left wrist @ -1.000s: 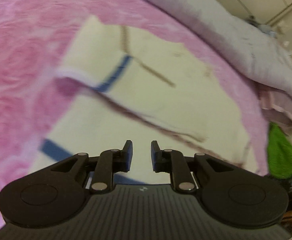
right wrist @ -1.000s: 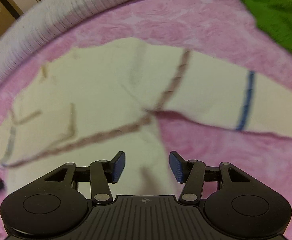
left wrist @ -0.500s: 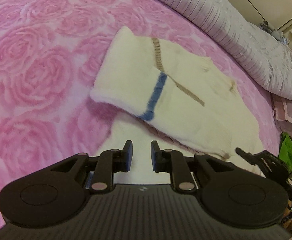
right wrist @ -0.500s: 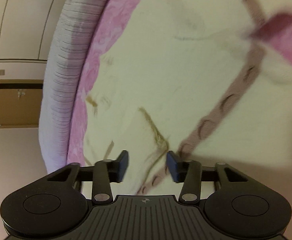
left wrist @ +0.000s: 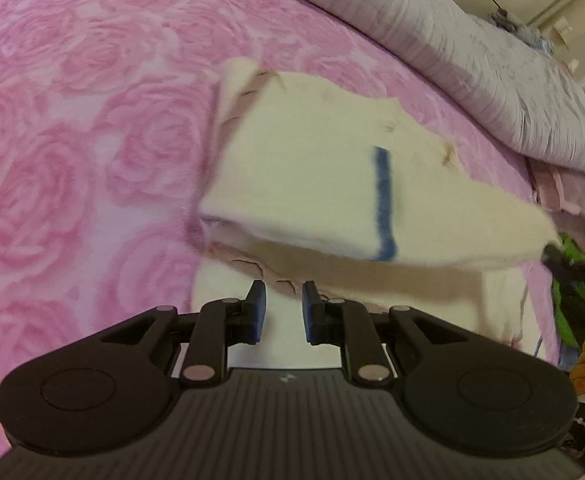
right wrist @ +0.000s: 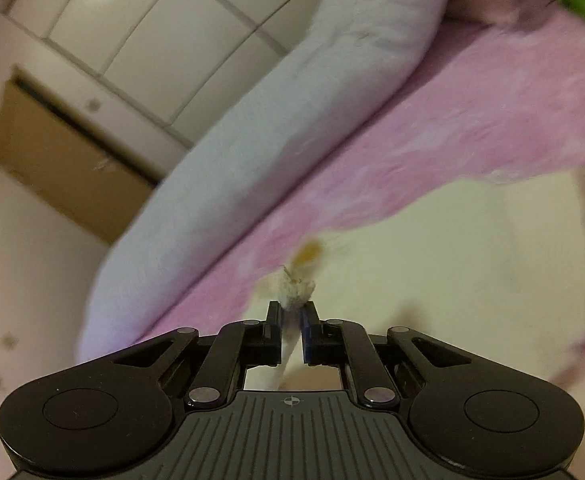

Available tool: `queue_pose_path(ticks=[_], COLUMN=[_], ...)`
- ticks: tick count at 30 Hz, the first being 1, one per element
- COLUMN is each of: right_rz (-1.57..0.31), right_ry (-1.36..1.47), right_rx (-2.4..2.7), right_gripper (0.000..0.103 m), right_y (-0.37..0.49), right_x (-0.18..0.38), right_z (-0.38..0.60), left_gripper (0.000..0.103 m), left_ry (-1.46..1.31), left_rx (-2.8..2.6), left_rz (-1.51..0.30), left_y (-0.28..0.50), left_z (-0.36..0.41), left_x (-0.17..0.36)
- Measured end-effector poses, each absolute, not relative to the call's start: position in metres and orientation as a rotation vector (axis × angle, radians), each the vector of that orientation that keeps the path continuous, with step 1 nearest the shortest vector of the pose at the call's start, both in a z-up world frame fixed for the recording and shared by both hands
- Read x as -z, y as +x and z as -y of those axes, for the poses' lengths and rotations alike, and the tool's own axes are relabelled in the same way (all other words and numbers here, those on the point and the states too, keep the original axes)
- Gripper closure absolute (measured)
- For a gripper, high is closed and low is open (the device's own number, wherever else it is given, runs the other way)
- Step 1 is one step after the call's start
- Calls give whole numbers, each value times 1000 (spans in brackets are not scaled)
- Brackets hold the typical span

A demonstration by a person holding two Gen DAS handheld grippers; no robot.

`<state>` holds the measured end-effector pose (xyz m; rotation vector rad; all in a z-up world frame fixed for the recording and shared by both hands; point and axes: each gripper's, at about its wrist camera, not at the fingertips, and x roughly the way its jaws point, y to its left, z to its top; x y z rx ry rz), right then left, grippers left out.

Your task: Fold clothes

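A cream garment (left wrist: 312,184) with a blue stripe (left wrist: 384,208) and tan seams lies on the pink rose bedspread (left wrist: 72,160). One flap is lifted and stretched to the right, where a dark gripper tip (left wrist: 556,256) holds its end. My left gripper (left wrist: 284,308) hovers over the garment's near seam, its jaws a narrow gap apart with nothing between them. In the right wrist view my right gripper (right wrist: 291,312) is closing tight on a frayed corner of the cream garment (right wrist: 452,260), and the pads press on the cloth.
A rolled grey-lilac quilt (left wrist: 472,52) runs along the far side of the bed, and it shows as the quilt (right wrist: 252,140) in the right wrist view too. Pale pink folded cloth (left wrist: 572,200) and a green cloth (left wrist: 572,292) lie at the right. White wardrobe doors (right wrist: 152,40) stand beyond.
The right gripper went from open over the garment to shut on its corner and swung up toward the quilt. The blue-striped flap has been drawn to the right. The left gripper drifted across the garment.
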<state>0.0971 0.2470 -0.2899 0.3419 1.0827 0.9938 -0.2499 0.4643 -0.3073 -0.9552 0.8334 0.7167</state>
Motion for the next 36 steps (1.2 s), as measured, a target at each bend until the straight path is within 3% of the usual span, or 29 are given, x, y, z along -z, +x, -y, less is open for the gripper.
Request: queue_pose_path(ticks=[22, 27, 34, 36], right_rz=[-1078, -1228, -992, -1026], right_ry=[84, 104, -50, -32], right_rx=[-742, -674, -638, -737], right_gripper=[95, 92, 90, 90], right_y=[125, 135, 122, 121], right_x=[331, 340, 303, 309], right_z=[-226, -220, -219, -221], left_gripper=[89, 89, 89, 89], left_ry=[-784, -752, -656, -635], left_rx=[-739, -727, -733, -749], left_rz=[-972, -963, -945, -958], left_y=[-221, -213, -188, -181], left_z=[-461, -461, -468, -473], left_x=[324, 318, 317, 323])
